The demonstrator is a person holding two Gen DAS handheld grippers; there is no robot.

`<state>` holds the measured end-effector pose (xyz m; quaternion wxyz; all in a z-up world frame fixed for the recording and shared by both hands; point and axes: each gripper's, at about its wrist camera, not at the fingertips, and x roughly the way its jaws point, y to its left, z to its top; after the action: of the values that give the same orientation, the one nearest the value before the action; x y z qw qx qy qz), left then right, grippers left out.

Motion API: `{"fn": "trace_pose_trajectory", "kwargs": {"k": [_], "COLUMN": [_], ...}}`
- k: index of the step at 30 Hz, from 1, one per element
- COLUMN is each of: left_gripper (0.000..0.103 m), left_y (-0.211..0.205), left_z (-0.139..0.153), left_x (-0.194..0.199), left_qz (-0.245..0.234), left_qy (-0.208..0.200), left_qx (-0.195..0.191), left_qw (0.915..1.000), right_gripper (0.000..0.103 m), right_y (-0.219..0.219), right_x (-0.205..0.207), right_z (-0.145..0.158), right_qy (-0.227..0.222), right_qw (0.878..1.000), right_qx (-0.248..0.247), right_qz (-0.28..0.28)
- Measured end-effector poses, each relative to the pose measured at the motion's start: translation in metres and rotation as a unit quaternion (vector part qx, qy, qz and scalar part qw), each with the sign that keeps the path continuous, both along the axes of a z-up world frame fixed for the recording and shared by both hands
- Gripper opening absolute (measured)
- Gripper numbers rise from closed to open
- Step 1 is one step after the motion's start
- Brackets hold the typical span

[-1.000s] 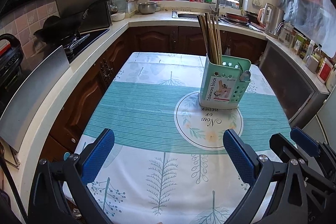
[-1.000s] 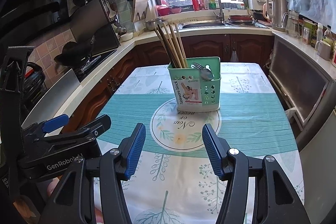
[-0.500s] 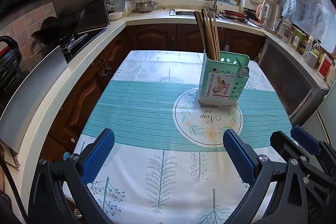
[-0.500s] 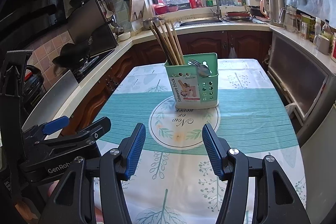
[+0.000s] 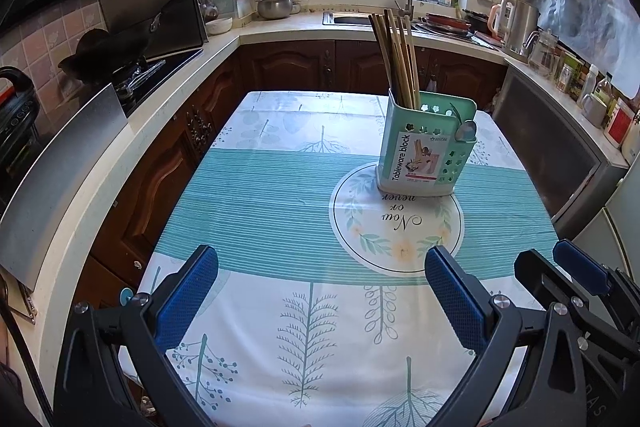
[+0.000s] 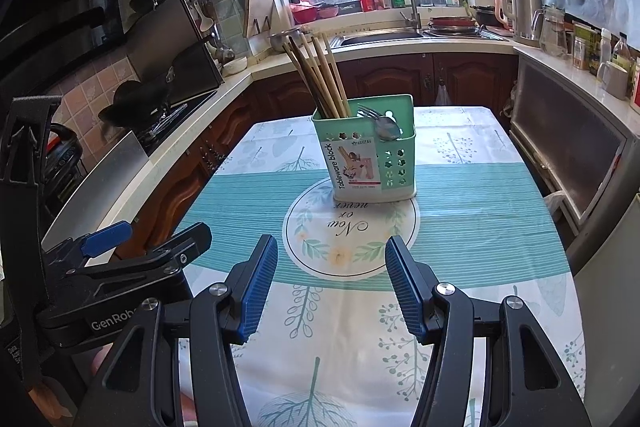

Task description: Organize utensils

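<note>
Utensils stand gathered in a mint-green caddy (image 5: 426, 151) on the tabletop (image 5: 256, 195), which wears a cloth with a teal striped band and leaf prints. The caddy sits upright at the far edge of a round printed medallion (image 5: 396, 223) on that cloth, its "Tableware block" label facing the cameras. Long wooden chopsticks (image 5: 396, 59) rise from its left compartment, leaning slightly. A metal spoon (image 6: 387, 128) and a fork (image 6: 368, 111) lie in the right compartment, their heads just above the rim.

Both tools hover over the near part of the tabletop, well apart from the caddy, and neither touches it. The left tool (image 5: 322, 301) has its blue pads spread wide with only cloth showing between them. The right tool (image 6: 331, 285) is also open — at a narrower spread — and holds nothing. In the right wrist view, the left tool shows to the left, just beside the right one.

Behind the tabletop runs a kitchen counter with a sink (image 6: 384, 37) under a bright window.
</note>
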<state>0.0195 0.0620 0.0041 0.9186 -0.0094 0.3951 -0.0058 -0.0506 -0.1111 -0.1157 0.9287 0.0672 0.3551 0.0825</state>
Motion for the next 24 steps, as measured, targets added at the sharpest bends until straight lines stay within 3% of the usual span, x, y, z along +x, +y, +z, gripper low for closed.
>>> {"fn": "trace_pose_trajectory", "kwargs": {"k": [24], "left_gripper": [0.102], "left_y": [0.0005], "left_z": [-0.0050], "left_x": [0.0013], "left_qz": [-0.002], "left_qy": [0.008], "left_qx": [0.003], "left_qw": [1.0000], "right_gripper": [0.057], "right_y": [0.0025], "right_x": [0.0016], "right_z": [-0.0052], "right_qy": [0.010], "right_qw": [1.000], "right_qx": [0.001], "right_qz": [-0.001]}}
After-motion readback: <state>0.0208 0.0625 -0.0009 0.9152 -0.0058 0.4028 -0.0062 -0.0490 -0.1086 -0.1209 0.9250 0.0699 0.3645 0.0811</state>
